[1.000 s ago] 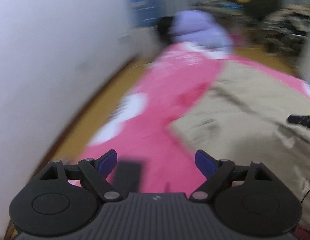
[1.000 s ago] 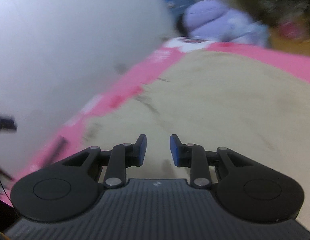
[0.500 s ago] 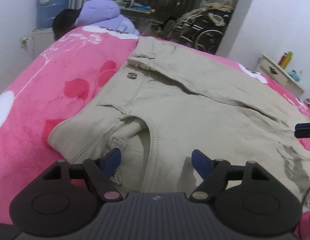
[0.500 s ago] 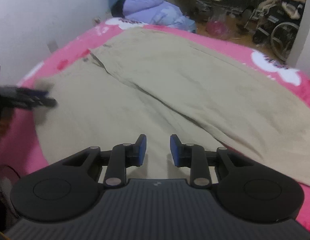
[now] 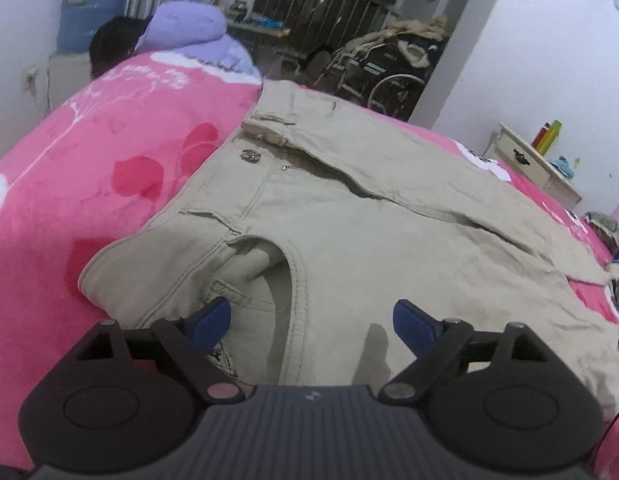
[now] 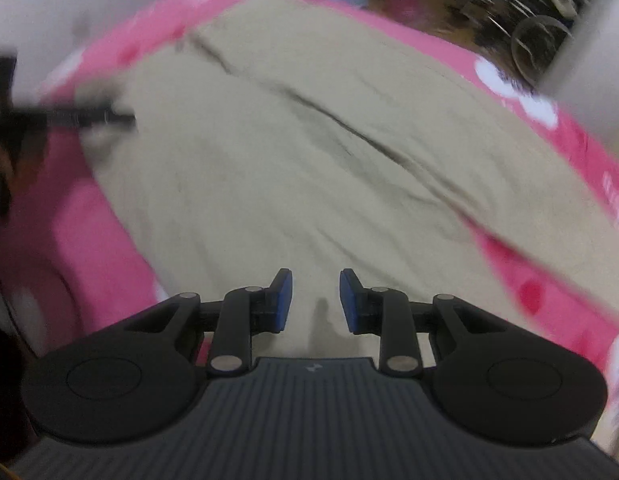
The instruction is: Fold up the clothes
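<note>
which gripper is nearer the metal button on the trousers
Left. The left gripper hovers over the front pocket, just below the metal button. The right gripper is further along the trouser legs.

Both wrist views close, angled down, sharing trousers (image 5: 349,240)

- White walls (image 5: 549,60) left and right.
- Bed under a pink blanket (image 5: 89,168) with white and red flower prints.
- Purple quilted bundle (image 5: 189,36) at the far bed edge.
- Blue water jug (image 5: 93,8) in the left corner.
- Wheelchair (image 5: 381,76) piled with cloth, before dark railings (image 5: 329,4).
- Cream bedside cabinet (image 5: 529,160) at right, bright bottles on top.
</note>
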`<state>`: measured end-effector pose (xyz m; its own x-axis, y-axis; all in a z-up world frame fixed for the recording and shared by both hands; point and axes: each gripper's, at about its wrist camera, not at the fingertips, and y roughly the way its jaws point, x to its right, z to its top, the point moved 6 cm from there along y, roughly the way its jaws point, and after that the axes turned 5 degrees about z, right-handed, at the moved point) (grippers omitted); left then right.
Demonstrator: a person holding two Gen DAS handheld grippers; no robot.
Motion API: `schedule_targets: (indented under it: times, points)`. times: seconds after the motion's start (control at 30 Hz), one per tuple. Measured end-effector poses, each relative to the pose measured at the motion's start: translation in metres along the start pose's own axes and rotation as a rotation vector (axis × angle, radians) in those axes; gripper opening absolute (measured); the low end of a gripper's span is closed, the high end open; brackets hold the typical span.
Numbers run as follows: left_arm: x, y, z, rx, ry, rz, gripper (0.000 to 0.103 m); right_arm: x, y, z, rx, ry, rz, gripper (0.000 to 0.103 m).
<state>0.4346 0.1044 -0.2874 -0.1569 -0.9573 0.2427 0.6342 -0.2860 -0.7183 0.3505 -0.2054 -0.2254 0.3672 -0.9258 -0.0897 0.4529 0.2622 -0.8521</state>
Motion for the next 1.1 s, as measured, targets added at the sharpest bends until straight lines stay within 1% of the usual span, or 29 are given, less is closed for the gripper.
schedule_targets:
  times: [0.07,0.13,0.2,0.23,0.27,0.33,0.37,0.43,0.57,0.67,0.73,0.8,0.9,0.97,1.0,1.03,1.1]
  points:
    - [0.000,0.000,0.002,-0.012,-0.021,0.001,0.089,-0.002,0.030,-0.009,-0.006,0.029,0.009,0.025]
    - [0.002,0.000,0.000,-0.003,-0.002,0.008,0.090,-0.002,0.048,-0.010,0.051,0.075,0.026,0.025]
    - [0.004,0.000,-0.004,0.015,0.021,0.022,0.089,-0.006,0.055,-0.014,0.088,0.018,0.040,0.025]
    - [0.007,-0.001,-0.005,0.019,0.043,0.037,0.090,-0.007,0.055,-0.016,0.110,-0.039,0.033,0.025]
    - [0.010,-0.001,-0.006,0.017,0.063,0.054,0.089,-0.001,0.053,-0.014,0.130,-0.046,0.023,0.025]
    - [0.016,-0.003,-0.004,0.000,0.074,0.092,0.089,0.015,0.045,-0.010,0.169,-0.021,0.003,0.025]
    - [0.018,-0.003,-0.003,-0.012,0.077,0.108,0.089,0.026,0.041,-0.009,0.178,0.021,0.004,0.026]
    - [0.021,-0.002,-0.001,-0.035,0.079,0.135,0.089,0.048,0.036,-0.011,0.169,0.111,0.003,0.027]
    - [0.019,0.003,0.000,-0.041,0.060,0.162,0.089,0.084,0.045,-0.045,0.083,0.111,-0.058,0.031]
    - [0.021,0.006,-0.002,-0.033,0.082,0.182,0.089,0.104,0.027,-0.092,0.114,0.047,-0.073,0.033]
    - [0.024,0.006,-0.003,-0.035,0.110,0.200,0.089,0.119,0.004,-0.128,0.084,0.041,-0.119,0.034]
    - [0.028,0.006,-0.003,-0.054,0.137,0.222,0.090,0.138,-0.021,-0.167,0.018,0.109,-0.155,0.034]
    - [0.032,0.006,0.001,-0.102,0.175,0.246,0.089,0.173,-0.061,-0.214,-0.102,0.258,-0.210,0.034]
    - [0.035,0.003,0.007,-0.130,0.214,0.265,0.089,0.189,-0.082,-0.220,-0.113,0.293,-0.231,0.034]
    - [0.037,0.000,0.012,-0.130,0.236,0.284,0.090,0.196,-0.092,-0.222,-0.112,0.306,-0.240,0.034]
    - [0.039,-0.003,0.016,-0.127,0.248,0.292,0.090,0.204,-0.098,-0.216,-0.077,0.301,-0.244,0.034]
    - [0.044,-0.005,0.023,-0.127,0.267,0.296,0.090,0.226,-0.089,-0.202,-0.003,0.301,-0.265,0.037]
